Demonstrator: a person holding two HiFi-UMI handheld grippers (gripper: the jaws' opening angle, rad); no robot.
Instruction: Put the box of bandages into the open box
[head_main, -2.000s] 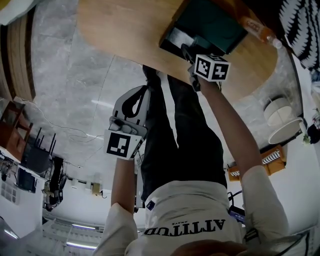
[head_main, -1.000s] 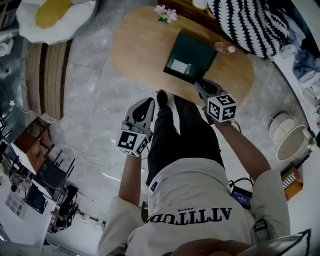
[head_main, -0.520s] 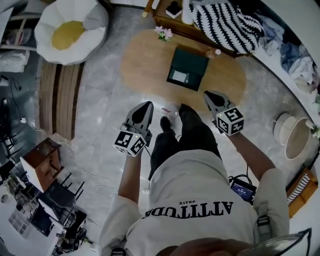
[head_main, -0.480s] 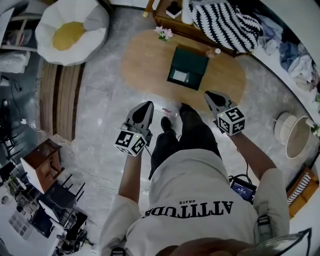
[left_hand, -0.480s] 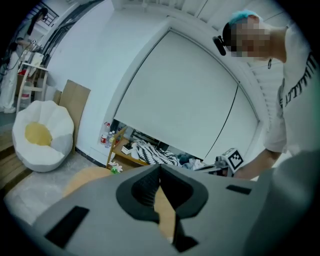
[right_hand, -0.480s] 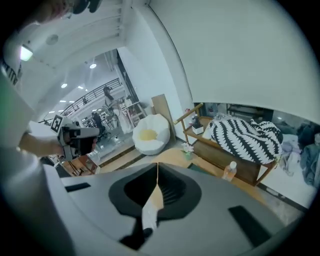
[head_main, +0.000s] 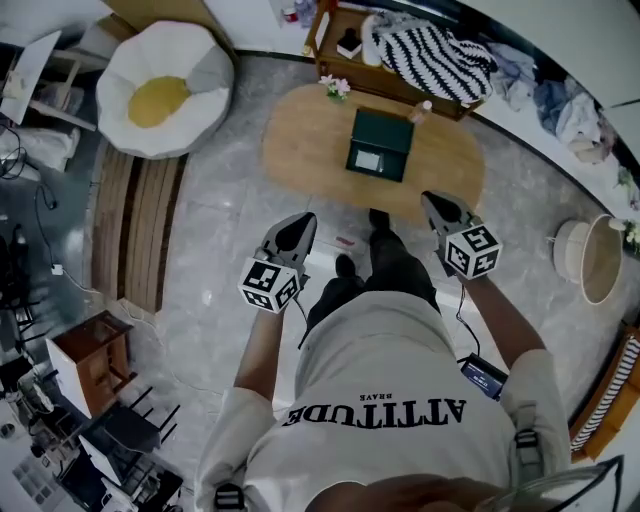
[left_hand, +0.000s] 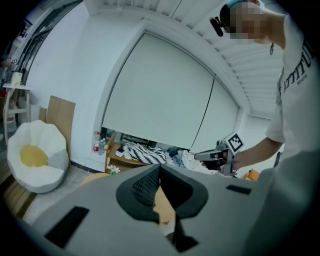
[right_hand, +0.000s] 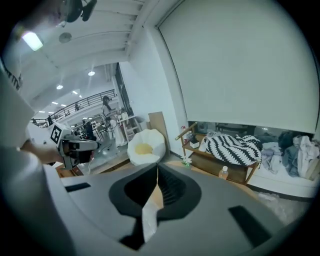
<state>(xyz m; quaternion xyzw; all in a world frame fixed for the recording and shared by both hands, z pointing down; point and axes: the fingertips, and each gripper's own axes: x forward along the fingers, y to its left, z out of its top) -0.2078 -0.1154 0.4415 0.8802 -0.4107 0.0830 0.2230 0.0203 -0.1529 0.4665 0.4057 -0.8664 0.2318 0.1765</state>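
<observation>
Head view showed the person standing off the near edge of the table (head_main: 300, 140); the open box (head_main: 392, 132) sat on the table top; the box of bandages (head_main: 366, 160), judged to be the pale rectangle too small to read, lay inside the open box at the side nearer the person, within the walls and apart from both grippers. The left gripper (head_main: 298, 224) and the right gripper (head_main: 436, 203) hung short of the table, one to each side of the person, both well apart from the open box. Left gripper view showed its jaws clenched tip to tip with nothing between them; right gripper view showed the same, jaws closed and empty.

Judgement: the placing appeared complete; the step in hand was to stand clear of the table and confirm the result. Good practice for this step was as follows: hold both grippers short of the table edge, so that no jaw could catch a wall of the open box; check from above that the box of bandages lay flat and wholly inside, not propped on a wall; if propped, approach with one gripper only, from the near side of the table, and nudge with closed jaws rather than grasp afresh; stay off the bottle (head_main: 421, 110) at the far side of the table, just beside the open box; it appeared upright and would likely tip at a light knock.
</observation>
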